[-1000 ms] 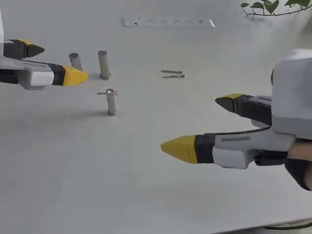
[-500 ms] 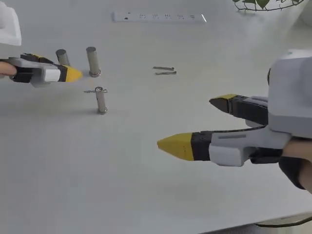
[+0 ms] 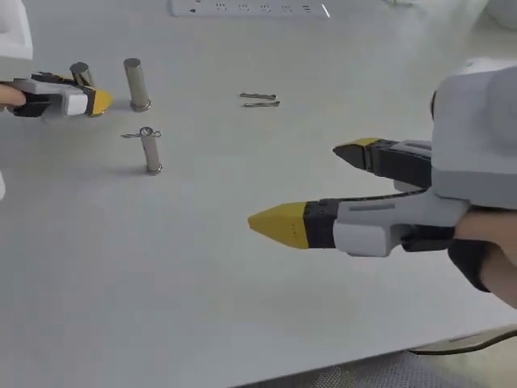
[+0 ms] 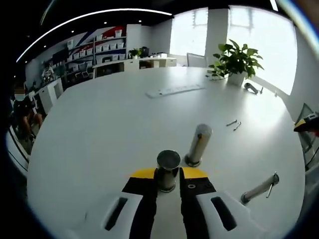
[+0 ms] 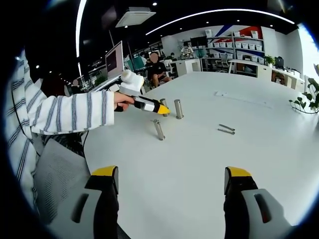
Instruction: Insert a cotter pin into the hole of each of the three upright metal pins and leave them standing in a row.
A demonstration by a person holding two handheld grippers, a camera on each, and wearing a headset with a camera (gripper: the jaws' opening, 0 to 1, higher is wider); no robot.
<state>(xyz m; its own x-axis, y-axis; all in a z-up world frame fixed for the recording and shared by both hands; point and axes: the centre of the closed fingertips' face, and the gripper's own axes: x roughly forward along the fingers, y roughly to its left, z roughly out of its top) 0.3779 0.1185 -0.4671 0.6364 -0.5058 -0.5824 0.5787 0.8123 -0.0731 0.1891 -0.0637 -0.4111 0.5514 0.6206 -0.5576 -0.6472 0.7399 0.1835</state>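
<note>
Three upright metal pins stand at the table's far left. My left gripper (image 3: 90,100) (image 4: 168,175) is shut on the leftmost metal pin (image 3: 79,73) (image 4: 168,160), with a jaw on each side of it. The second metal pin (image 3: 136,83) (image 4: 198,143) stands bare just to its right. A third metal pin (image 3: 149,150) (image 4: 259,186) stands nearer me with a cotter pin through its top. Two loose cotter pins (image 3: 258,99) (image 4: 233,123) (image 5: 225,129) lie mid-table. My right gripper (image 3: 303,187) (image 5: 172,175) hovers open and empty, well to the right of them.
A white power strip (image 3: 250,8) (image 4: 174,90) lies along the far side of the white table (image 3: 210,291). A potted plant (image 4: 234,59) stands beyond it. The table's near edge runs along the bottom right of the head view.
My left gripper's jaws, wide apart a second ago, have come together on the leftmost metal pin. The head camera has shifted; the right gripper has held its place and stayed open.
</note>
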